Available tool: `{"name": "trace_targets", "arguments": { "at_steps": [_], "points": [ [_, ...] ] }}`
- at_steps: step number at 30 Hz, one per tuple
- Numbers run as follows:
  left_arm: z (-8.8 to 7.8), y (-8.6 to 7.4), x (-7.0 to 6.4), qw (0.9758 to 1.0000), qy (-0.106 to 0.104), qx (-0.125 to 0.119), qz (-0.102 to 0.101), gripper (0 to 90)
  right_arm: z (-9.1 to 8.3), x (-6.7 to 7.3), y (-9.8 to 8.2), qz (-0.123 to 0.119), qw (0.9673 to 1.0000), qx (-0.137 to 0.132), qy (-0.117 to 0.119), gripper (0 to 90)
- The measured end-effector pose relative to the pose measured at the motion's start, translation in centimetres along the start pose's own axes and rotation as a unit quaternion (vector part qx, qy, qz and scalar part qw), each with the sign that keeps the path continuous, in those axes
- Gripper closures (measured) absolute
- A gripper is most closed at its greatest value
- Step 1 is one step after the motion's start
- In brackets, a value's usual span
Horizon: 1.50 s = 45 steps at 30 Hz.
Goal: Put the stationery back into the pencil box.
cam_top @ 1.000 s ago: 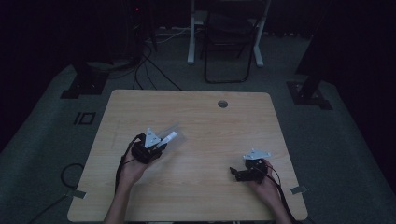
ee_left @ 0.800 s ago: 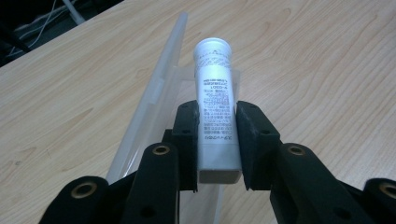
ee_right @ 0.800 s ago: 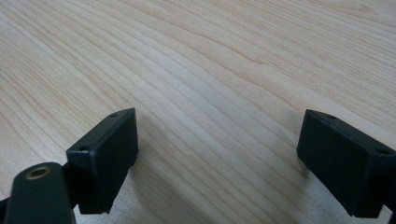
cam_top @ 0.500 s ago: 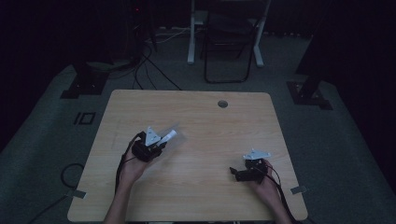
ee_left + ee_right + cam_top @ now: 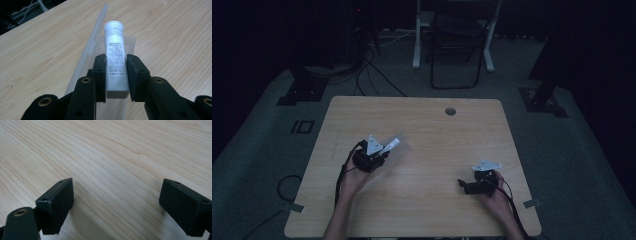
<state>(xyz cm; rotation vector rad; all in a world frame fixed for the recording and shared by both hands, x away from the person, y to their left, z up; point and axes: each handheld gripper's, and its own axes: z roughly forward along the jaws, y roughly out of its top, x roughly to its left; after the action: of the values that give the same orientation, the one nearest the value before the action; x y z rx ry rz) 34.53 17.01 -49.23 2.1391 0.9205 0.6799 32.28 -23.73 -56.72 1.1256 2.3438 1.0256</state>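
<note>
A white cylindrical tube (image 5: 115, 52) with fine printed text lies between the black jaws of my left gripper (image 5: 116, 72), which is shut on it near its lower end. The tube sits inside a clear plastic bag (image 5: 96, 37) with a ridged strip along its left side. In the high view the left gripper (image 5: 382, 151) is at the table's left middle, with the white tube (image 5: 391, 145) sticking out toward the upper right. My right gripper (image 5: 463, 185) rests low at the right front of the table. Its jaws (image 5: 116, 205) stand wide open over bare wood.
The light wooden table (image 5: 427, 130) has a round cable hole (image 5: 450, 111) near its far edge. Beyond it, on the dark floor, stand a chair (image 5: 454, 45), stand bases and loose cables. Tape tabs mark the table's front corners.
</note>
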Motion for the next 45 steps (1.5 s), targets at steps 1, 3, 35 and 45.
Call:
{"name": "trace_targets", "arguments": {
  "at_steps": [1,3,35,45],
  "points": [
    [0.1,0.0,0.0,1.0,0.001,0.001,0.001,71.1,0.0,0.0,0.0,0.0,1.0,0.0,0.0,12.5],
    [0.2,0.0,0.0,1.0,0.001,0.002,0.001,71.1,0.0,0.0,0.0,0.0,1.0,0.0,0.0,12.5],
    [1.7,-0.5,0.3,0.9997,0.016,0.017,0.006,71.1,0.0,0.0,0.0,0.0,1.0,0.0,0.0,12.5],
    [2.2,-0.6,0.4,0.9996,0.015,0.021,0.007,71.0,0.0,0.0,0.0,0.0,1.0,0.0,0.0,12.5]
  ]
}}
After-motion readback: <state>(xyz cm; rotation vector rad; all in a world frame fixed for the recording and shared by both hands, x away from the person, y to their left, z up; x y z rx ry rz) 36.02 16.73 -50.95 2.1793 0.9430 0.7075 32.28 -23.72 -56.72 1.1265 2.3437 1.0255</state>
